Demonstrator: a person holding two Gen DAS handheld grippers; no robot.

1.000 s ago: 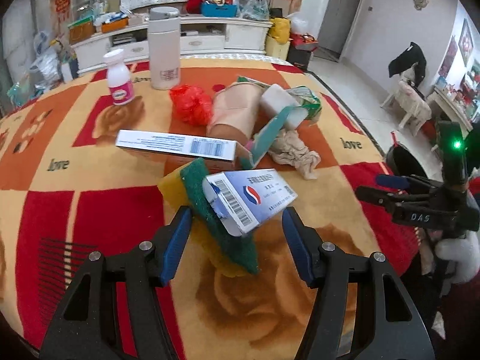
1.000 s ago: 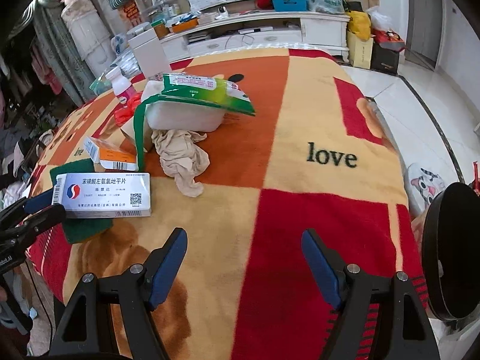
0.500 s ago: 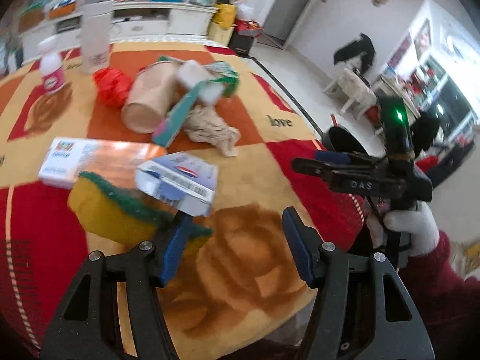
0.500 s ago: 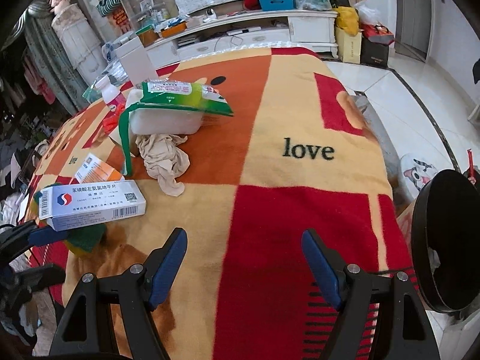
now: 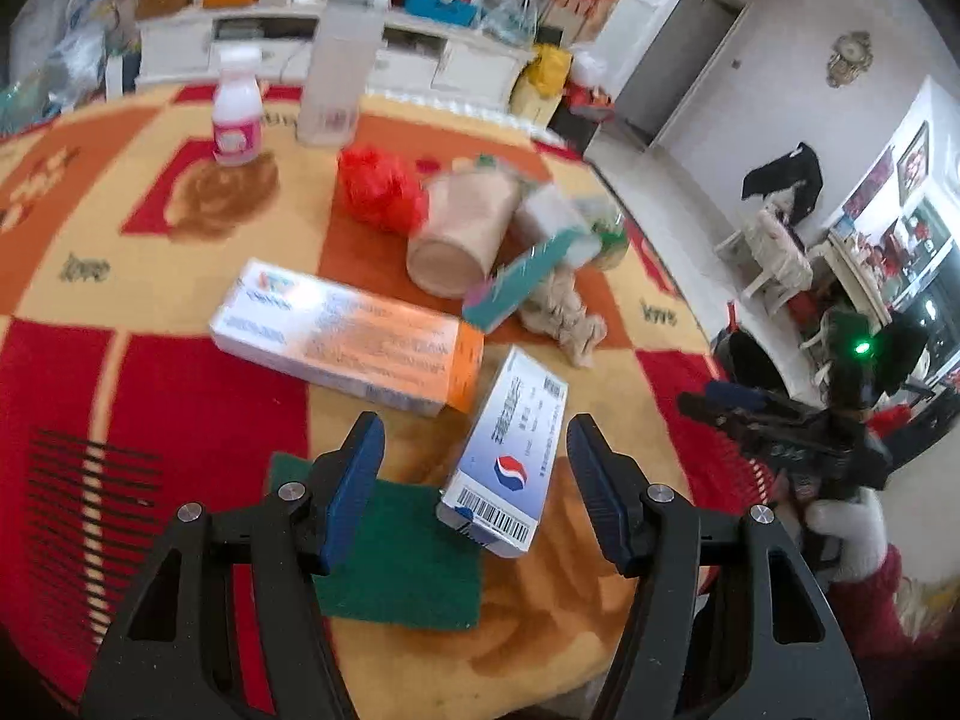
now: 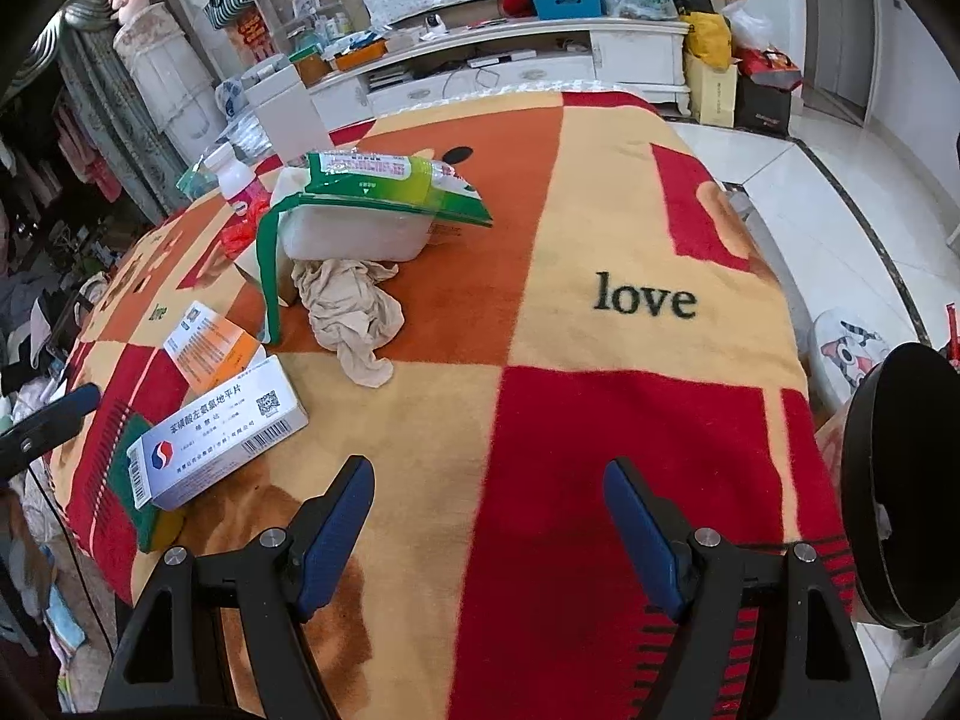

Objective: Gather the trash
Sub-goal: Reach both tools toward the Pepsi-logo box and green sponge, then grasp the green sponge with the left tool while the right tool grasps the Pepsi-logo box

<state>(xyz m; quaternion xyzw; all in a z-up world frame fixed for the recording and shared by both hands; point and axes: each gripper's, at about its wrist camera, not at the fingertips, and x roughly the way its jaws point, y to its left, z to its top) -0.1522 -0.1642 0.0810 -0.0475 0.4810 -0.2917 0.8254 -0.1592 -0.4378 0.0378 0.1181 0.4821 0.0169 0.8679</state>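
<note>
A blue-and-white medicine box (image 5: 510,456) lies partly on a green scouring sponge (image 5: 402,558) near the front edge of the blanket-covered table. My left gripper (image 5: 474,480) hovers just above with its fingers on either side of the box, and the pads do not touch it. The same box (image 6: 222,432) shows in the right wrist view, with a left fingertip (image 6: 54,414) at the picture's edge. My right gripper (image 6: 486,528) stands open over bare blanket with nothing between its fingers. It also appears at the right of the left view (image 5: 780,438), held by a white-gloved hand (image 5: 846,534).
Further back lie an orange-and-white box (image 5: 348,339), a tipped paper cup (image 5: 462,234), a red plastic bag (image 5: 378,186), a crumpled beige cloth (image 6: 348,306) and a green wipes packet (image 6: 390,180). A pink bottle (image 5: 237,114) and a tall white flask (image 5: 333,66) stand behind. A black bin (image 6: 900,480) sits beside the table.
My left gripper has swung round and now looks along the box, which has turned on the sponge. The right gripper has stayed where it was.
</note>
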